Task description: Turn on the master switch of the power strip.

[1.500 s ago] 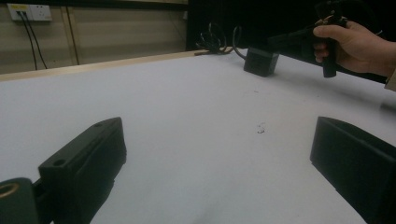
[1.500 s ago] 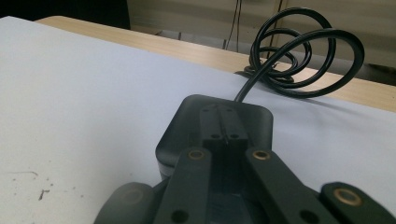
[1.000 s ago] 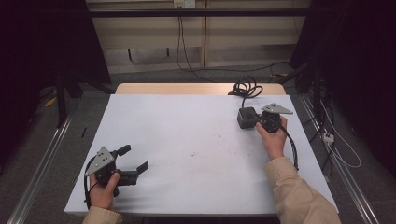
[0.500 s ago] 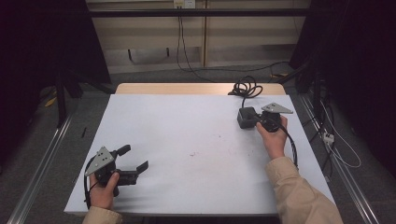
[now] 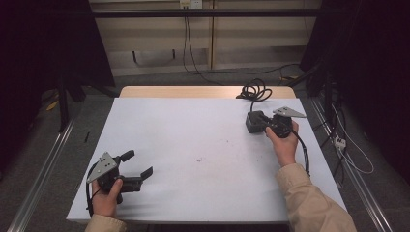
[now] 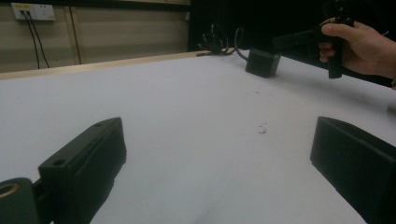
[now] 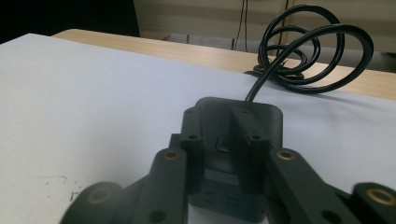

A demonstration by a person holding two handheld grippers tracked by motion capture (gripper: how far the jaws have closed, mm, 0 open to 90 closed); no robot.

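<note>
Desk (image 5: 193, 145) from above: the right hand-held gripper (image 5: 261, 123) sits at a black power adapter (image 5: 252, 122) near the far right edge, its coiled cable (image 5: 255, 90) behind. The left hand-held gripper (image 6: 219, 158) gapes empty. In the right gripper view, jaws that have just been opening flank the adapter, probably releasing it. No containers.

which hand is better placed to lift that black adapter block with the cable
Right. The right gripper already has its jaws around the black adapter block at the table's far right, and they have just been opening slightly. The left gripper sits open at the near left corner, far across the white table.
</note>
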